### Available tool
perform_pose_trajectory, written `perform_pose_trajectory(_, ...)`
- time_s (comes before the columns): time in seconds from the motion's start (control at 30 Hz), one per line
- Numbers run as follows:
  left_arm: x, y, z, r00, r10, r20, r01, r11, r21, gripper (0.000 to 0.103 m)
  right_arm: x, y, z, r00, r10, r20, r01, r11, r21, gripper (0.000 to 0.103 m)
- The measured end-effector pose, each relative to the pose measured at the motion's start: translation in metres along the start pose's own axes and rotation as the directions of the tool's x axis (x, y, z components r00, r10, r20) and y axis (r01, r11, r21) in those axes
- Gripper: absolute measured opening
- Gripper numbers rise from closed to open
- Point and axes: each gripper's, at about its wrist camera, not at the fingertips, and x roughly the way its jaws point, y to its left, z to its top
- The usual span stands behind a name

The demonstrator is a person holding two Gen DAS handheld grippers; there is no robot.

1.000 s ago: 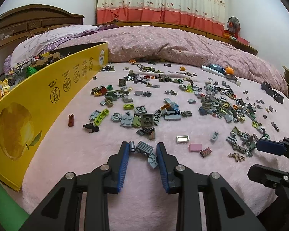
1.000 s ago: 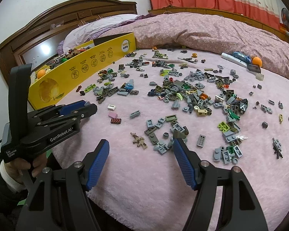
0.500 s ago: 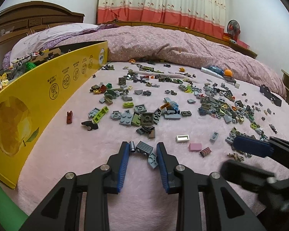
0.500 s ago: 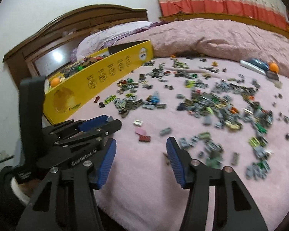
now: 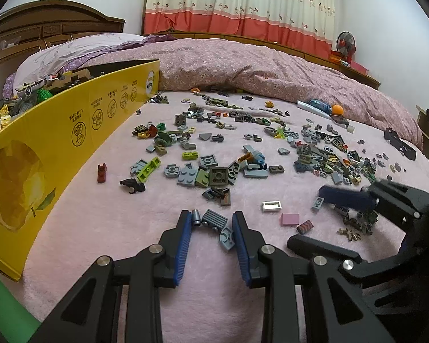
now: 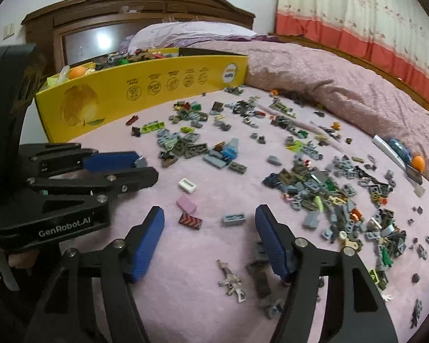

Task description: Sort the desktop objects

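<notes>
Many small toy bricks lie scattered over a pink bed cover (image 5: 100, 228). My left gripper (image 5: 212, 217) is open, its jaws on either side of a dark grey ribbed brick (image 5: 213, 219), a small silver cylinder (image 5: 196, 216) and a grey-blue piece (image 5: 227, 235). My right gripper (image 6: 210, 218) is open and empty above the cover, near a grey plate brick (image 6: 234, 219), a pink tile (image 6: 186, 203) and a red-striped tile (image 6: 190, 220). A yellow cardboard box (image 5: 57, 131) with sorted bricks stands at the left; it also shows in the right wrist view (image 6: 157, 91).
A white tile (image 5: 271, 205) and a pink tile (image 5: 289, 219) lie right of my left gripper. A dense brick pile (image 6: 329, 188) sits to the right. An orange ball (image 6: 418, 162) and a folded quilt (image 5: 257, 65) lie at the back.
My right gripper has swung left towards the left gripper and now shows large at the right of the left wrist view. The left gripper has stayed in place around the same bricks.
</notes>
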Motion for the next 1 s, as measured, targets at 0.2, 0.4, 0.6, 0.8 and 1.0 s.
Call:
perform_pose_trajectory(0.2,0.001,0.001,0.000,1.000,-0.007,0.000,0.007,1.000,-0.003,0.030,0.000,0.015,-0.005,1.000,0.015,0.004,-0.015,0.998,-0.065,0.031)
perform_pose_trajectory(0.4,0.001,0.002,0.001,1.000,-0.009,0.000,0.009,1.000,-0.003,0.030,-0.003,0.023,-0.010,1.000,-0.004,0.027,0.006,0.998,-0.066,0.023)
perform_pose_trajectory(0.6,0.002,0.002,0.001,1.000,-0.010,-0.001,0.010,1.000,-0.004,0.030,-0.005,0.023,-0.011,0.999,-0.018,0.046,0.018,1.000,-0.009,0.023)
perform_pose_trajectory(0.8,-0.003,0.002,0.005,1.000,-0.011,0.004,0.011,1.000,-0.010,0.030,-0.014,0.023,-0.007,0.998,-0.012,0.060,0.012,1.000,0.000,0.023)
perform_pose_trajectory(1.0,-0.015,0.000,0.013,1.000,-0.006,0.030,0.006,1.000,0.003,0.030,-0.026,0.025,-0.001,0.996,-0.011,0.086,0.012,1.000,-0.002,0.023)
